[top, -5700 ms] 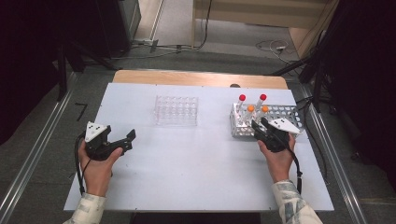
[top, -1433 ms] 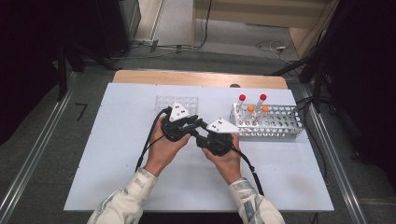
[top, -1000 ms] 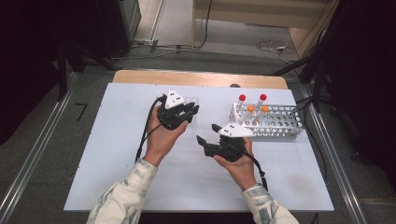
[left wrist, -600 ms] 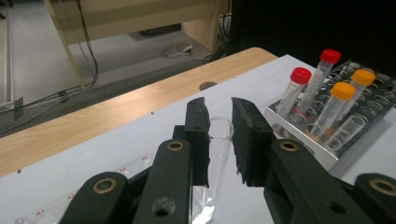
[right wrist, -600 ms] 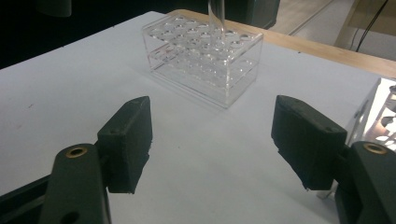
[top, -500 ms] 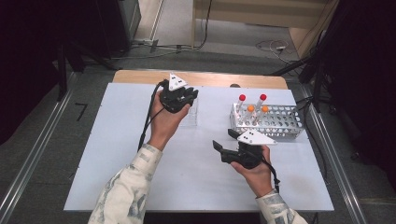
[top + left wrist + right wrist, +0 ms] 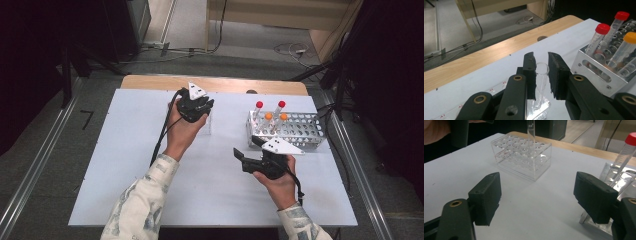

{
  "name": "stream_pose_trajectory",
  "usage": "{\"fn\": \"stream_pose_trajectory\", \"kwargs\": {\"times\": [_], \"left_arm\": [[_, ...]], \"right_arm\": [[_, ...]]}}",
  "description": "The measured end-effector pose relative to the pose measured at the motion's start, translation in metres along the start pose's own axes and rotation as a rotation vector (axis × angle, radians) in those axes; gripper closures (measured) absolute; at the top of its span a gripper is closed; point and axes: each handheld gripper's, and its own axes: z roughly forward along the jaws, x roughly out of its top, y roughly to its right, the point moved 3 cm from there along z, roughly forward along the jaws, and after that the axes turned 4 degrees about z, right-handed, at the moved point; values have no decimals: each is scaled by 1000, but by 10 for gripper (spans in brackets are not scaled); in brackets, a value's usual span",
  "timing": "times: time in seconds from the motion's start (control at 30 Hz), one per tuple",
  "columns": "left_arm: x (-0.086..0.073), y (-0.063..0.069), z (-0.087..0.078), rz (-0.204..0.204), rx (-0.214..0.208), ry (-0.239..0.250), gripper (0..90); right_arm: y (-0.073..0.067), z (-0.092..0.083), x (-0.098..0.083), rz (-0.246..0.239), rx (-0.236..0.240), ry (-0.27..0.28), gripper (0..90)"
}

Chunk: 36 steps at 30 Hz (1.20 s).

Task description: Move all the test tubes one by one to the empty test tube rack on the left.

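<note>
Clamping a clear tube (image 7: 541, 75), left gripper (image 7: 541, 75) seemingly over rack (image 7: 521, 157)

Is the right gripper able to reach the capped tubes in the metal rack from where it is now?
Probably yes: the right gripper is open and empty beside the metal rack, with nothing between it and the capped tubes.

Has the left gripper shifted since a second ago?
Yes. The left gripper, shut on a clear glass tube, has moved up the high view, away from the person, and now sits over the clear rack.
</note>
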Motion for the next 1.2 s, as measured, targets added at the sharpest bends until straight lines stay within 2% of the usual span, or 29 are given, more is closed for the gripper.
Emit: {"fn": "stream_pose_trajectory", "kwargs": {"times": [0.27, 0.6, 0.7, 0.8, 0.97, 1.07, 1.2], "left_arm": [[-19, 1, 10, -13, 9, -31, 775], [-29, 2, 16, -20, 7, -52, 757], [-28, 2, 15, -34, -10, -46, 689], [-26, 1, 11, -58, -24, -31, 562], [-26, -2, -2, -142, -56, 26, 375], [-29, -4, -10, -163, -56, 34, 287], [-36, -5, -20, -173, -64, 26, 252]], "right_arm": [[1, -1, 0, 3, -1, 3, 206], [3, -1, 0, 5, 0, 4, 202], [3, -1, 0, 9, -1, 5, 201], [5, -2, 0, 11, -6, 5, 200], [13, -7, -1, 22, -26, 8, 197], [21, -11, -2, 32, -47, 14, 196], [32, -16, -2, 43, -78, 21, 191]]}}
